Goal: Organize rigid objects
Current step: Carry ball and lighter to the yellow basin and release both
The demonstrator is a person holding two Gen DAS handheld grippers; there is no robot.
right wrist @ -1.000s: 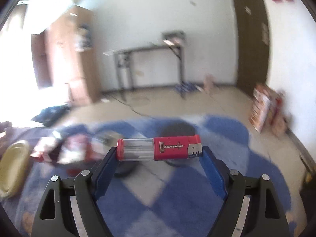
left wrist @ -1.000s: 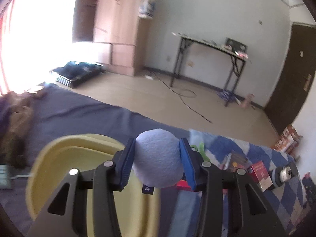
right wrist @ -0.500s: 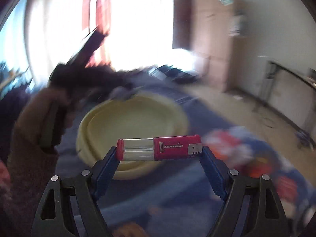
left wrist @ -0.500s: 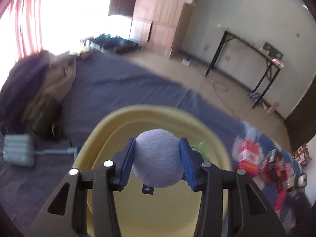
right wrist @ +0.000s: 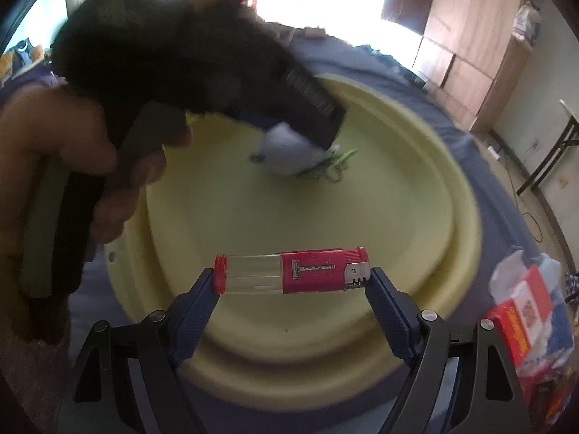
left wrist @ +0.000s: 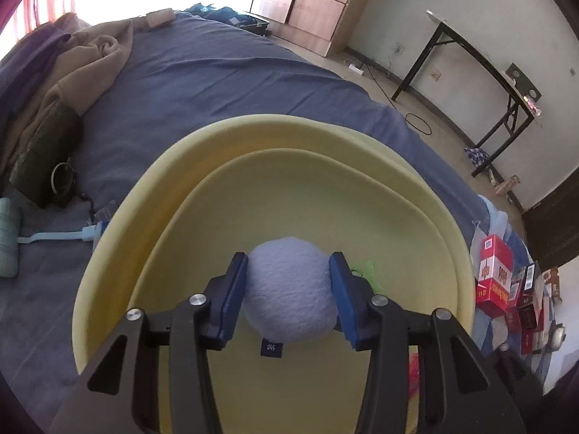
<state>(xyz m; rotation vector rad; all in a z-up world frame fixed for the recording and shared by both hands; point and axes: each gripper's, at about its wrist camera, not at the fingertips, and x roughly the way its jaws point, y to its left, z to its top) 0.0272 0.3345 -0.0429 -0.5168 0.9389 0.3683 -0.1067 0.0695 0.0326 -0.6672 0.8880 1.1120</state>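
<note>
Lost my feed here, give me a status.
Left gripper opening around plush ball, over yellow basin. Right gripper clamps red lighter above basin. Path clear.

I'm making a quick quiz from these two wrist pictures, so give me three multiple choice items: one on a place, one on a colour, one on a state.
1. Where is the pale blue ball?
A. on the folding table
B. over the yellow basin
C. on the floor

2. What colour is the lighter body?
A. green
B. black
C. red and clear

3. How is the lighter held?
A. lying loose in the basin
B. end to end between the right tongs
C. standing on the bed

Answers: B, the left tongs hold it above the basin floor; C, red half, clear half; B, both pads meet its ends.
</note>
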